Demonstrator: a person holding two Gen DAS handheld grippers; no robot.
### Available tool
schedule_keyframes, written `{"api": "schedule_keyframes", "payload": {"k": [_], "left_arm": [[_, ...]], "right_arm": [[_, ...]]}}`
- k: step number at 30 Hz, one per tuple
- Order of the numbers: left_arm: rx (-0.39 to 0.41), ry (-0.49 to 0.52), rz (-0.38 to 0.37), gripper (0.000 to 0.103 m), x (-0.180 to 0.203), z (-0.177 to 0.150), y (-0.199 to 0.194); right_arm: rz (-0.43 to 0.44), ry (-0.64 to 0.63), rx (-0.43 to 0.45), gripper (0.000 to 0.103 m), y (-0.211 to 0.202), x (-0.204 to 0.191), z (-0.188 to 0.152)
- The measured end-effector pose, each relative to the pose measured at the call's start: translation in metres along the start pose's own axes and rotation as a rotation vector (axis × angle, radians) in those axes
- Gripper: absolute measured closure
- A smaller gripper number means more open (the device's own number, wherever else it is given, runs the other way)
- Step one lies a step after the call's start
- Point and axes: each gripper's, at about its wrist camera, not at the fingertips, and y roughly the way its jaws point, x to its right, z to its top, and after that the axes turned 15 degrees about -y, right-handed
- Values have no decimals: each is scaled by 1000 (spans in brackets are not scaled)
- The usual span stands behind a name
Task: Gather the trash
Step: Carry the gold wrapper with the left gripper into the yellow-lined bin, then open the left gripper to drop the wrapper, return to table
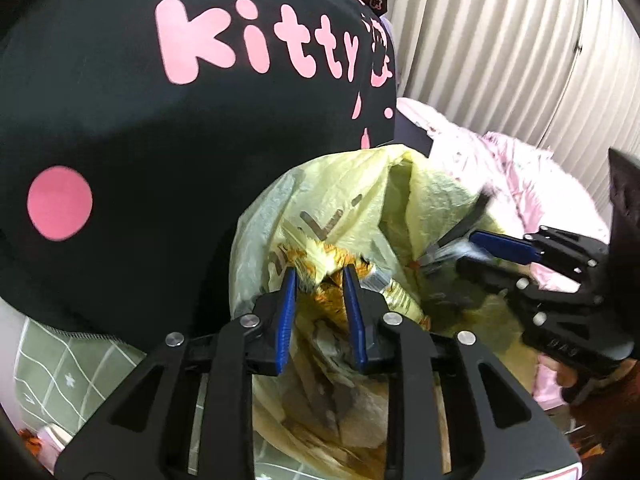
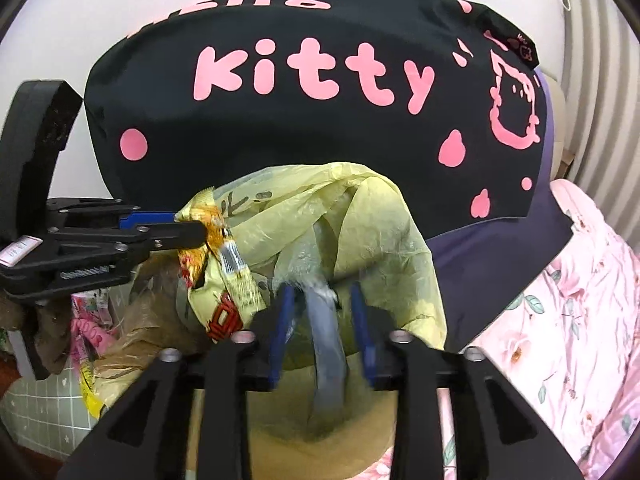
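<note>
- The yellow bag point(image 1: 352, 208) sits in the lower centre of both views, mouth open, in front of a black cushion point(image 1: 120, 120) that fills the upper left of the left wrist view; a pink quilt point(image 2: 580, 300) lies at the right edge.
- The left tool point(image 1: 320, 276) has its jaws narrow, and the orange wrapper point(image 1: 320, 268) lies between them at the bag's near rim. From the right wrist view the pads seem to pinch it, though the contact is blurred.
- The right tool point(image 2: 322, 292) has its jaws parted around a grey strip point(image 2: 326, 320) of film inside the bag; the pads stand clear of it, so it looks released.
- The step in hand is probably getting the wrapper fully into the bag.
- To do it well, the left tool should carry the wrapper past the rim and deep into the mouth before letting go, since the wrapper is light and could catch on the edge.
- The right tool could take the far rim to hold the mouth open.
- The film is thin; a hard pull might tear it.
</note>
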Motion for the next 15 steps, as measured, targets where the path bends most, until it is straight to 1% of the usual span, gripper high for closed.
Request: {"api": "schedule_keyframes", "payload": {"k": [2, 4, 6, 8, 10, 14, 15], "left_arm": [[13, 0, -2, 74, -2, -4, -8], [22, -4, -11, 68, -7, -7, -19], [29, -9, -20, 63, -9, -8, -27], [44, -12, -19, 59, -10, -10, -36], [62, -20, -14, 57, -10, -10, -43], [138, -71, 1, 52, -23, -19, -73], [170, -92, 11, 51, -30, -25, -85]], "right_arm": [[-9, 4, 0, 70, -2, -1, -1], [-26, 8, 0, 65, -4, -2, -1], [-35, 11, 1, 64, -7, -3, -1], [-48, 11, 5, 63, -11, -6, -1], [-60, 11, 13, 62, -16, -8, 0], [-76, 15, 36, 61, -24, -15, 3], [-74, 16, 44, 61, -26, -17, 4]]}}
